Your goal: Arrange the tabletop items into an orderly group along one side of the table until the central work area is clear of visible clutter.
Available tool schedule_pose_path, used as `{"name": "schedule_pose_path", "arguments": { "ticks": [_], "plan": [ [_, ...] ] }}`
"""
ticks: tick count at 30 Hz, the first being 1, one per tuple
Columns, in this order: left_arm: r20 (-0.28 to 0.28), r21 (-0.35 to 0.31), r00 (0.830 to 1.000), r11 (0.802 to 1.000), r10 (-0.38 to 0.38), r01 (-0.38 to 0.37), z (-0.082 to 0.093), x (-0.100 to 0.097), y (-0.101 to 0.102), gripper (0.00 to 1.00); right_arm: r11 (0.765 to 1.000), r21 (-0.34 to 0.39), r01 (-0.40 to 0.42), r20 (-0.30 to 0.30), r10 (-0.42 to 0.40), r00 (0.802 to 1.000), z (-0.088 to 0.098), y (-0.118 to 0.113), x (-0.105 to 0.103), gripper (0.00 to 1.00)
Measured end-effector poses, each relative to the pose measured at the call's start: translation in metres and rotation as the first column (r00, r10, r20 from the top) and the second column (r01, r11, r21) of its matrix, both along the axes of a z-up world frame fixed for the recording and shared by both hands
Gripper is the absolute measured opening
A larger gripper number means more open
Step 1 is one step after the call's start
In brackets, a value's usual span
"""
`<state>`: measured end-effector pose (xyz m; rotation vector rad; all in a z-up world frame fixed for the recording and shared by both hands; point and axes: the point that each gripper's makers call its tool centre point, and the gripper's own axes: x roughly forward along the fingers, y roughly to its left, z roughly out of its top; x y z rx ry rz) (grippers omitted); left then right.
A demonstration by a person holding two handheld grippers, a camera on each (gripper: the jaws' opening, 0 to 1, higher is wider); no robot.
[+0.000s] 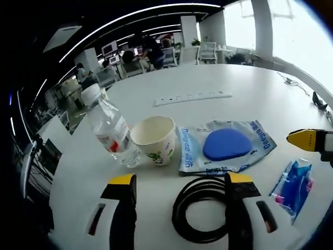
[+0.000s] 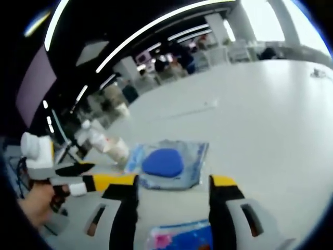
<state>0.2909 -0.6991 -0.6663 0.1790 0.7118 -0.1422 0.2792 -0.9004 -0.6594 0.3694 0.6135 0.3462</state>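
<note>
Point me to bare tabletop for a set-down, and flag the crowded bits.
Free: the wide white stretch of table beyond the power strip, and the bare area right of the blue-pad packet. Crowded: the near edge, where water bottle, paper cup, packet, black cable coil and small blue pouch sit close together, with the left gripper over the coil.

Left tongs (image 1: 179, 190) black with yellow tips, right tongs (image 2: 174, 190) alike, slotted grey side plates

Blue pkt (image 2: 182, 240) cut off, btm edge.
</note>
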Motion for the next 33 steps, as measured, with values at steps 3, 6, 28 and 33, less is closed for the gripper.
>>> {"name": "schedule_pose_path", "arguments": {
  "ticks": [3, 6, 28, 33],
  "plan": [
    [0.014, -0.009, 1.000, 1.000, 0.007, -0.006, 0.008, -0.005, 0.003, 0.75, 1.000, 0.008, -0.020, 0.016, 0.020, 1.000, 0.005, -0.001, -0.002, 0.58],
    [0.016, -0.039, 1.000, 0.999, 0.026, -0.025, 0.011, -0.009, 0.009, 0.83, 0.999, -0.003, -0.038, 0.032, 0.038, 0.999, 0.009, -0.003, -0.006, 0.60],
    [0.034, -0.129, 0.991, 0.984, 0.129, -0.124, 0.037, -0.034, 0.029, 0.99, 0.983, -0.068, -0.170, 0.079, 0.175, 0.981, 0.028, -0.033, -0.014, 0.67],
    [0.017, -0.188, 0.995, 0.978, 0.098, -0.093, 0.034, -0.045, 0.016, 0.99, 0.979, -0.071, -0.193, 0.076, 0.198, 0.977, 0.026, -0.037, -0.021, 0.67]
  ]
}}
